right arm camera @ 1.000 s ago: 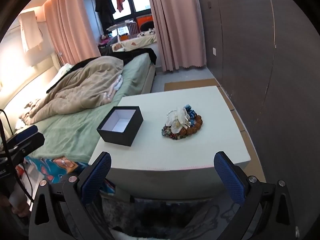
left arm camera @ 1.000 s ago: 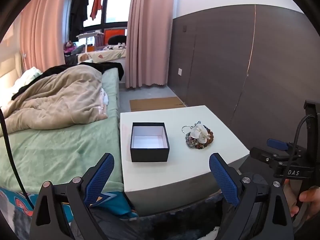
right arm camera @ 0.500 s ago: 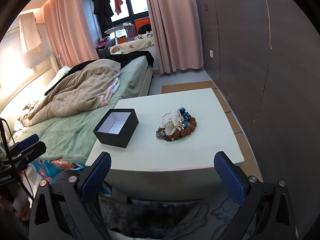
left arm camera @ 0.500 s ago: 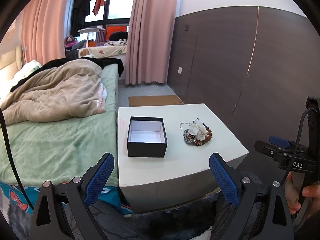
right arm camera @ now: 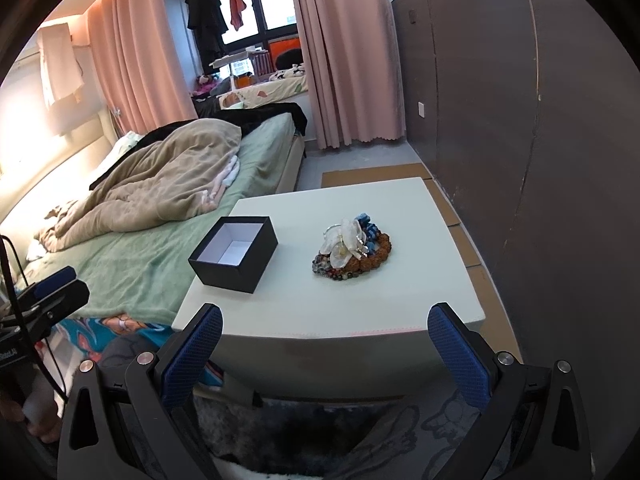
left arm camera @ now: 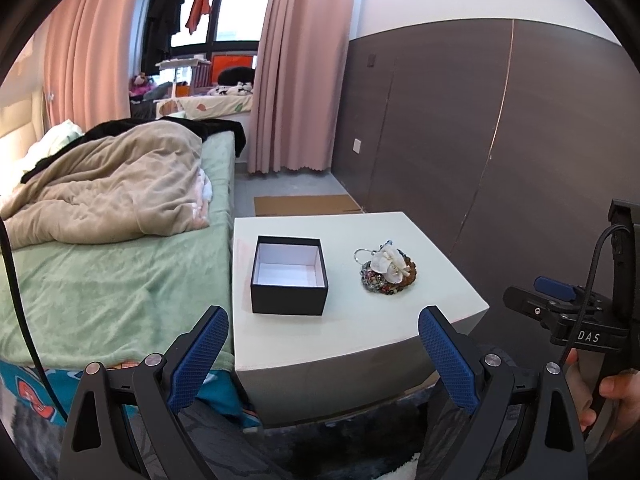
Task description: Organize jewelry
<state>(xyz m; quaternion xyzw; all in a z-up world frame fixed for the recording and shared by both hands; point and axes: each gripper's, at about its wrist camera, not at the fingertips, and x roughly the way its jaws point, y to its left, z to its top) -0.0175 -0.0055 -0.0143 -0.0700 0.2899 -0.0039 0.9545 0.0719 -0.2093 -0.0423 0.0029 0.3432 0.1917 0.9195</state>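
An open black box (left arm camera: 289, 276) (right arm camera: 234, 253) with a white inside stands on a white table (left arm camera: 356, 320) (right arm camera: 348, 308). To its right lies a heap of jewelry (left arm camera: 389, 272) (right arm camera: 352, 249): beaded bracelets, a white flower-shaped piece, a ring of metal. My left gripper (left arm camera: 323, 332) hangs open before the table's near edge, short of the box. My right gripper (right arm camera: 325, 330) is open too, in front of the table, short of the jewelry. Neither holds anything.
A bed (left arm camera: 112, 280) with a green sheet and a beige duvet (right arm camera: 160, 188) adjoins the table's left side. A dark panelled wall (left arm camera: 480, 140) runs along the right. Cardboard (left arm camera: 304, 205) lies on the floor behind the table. A hand (left arm camera: 616, 392) holds the right gripper's handle.
Both cameras have shifted slightly; the table, box and jewelry sit a little differently in each view. Both grippers stay open and nothing on the table has moved.
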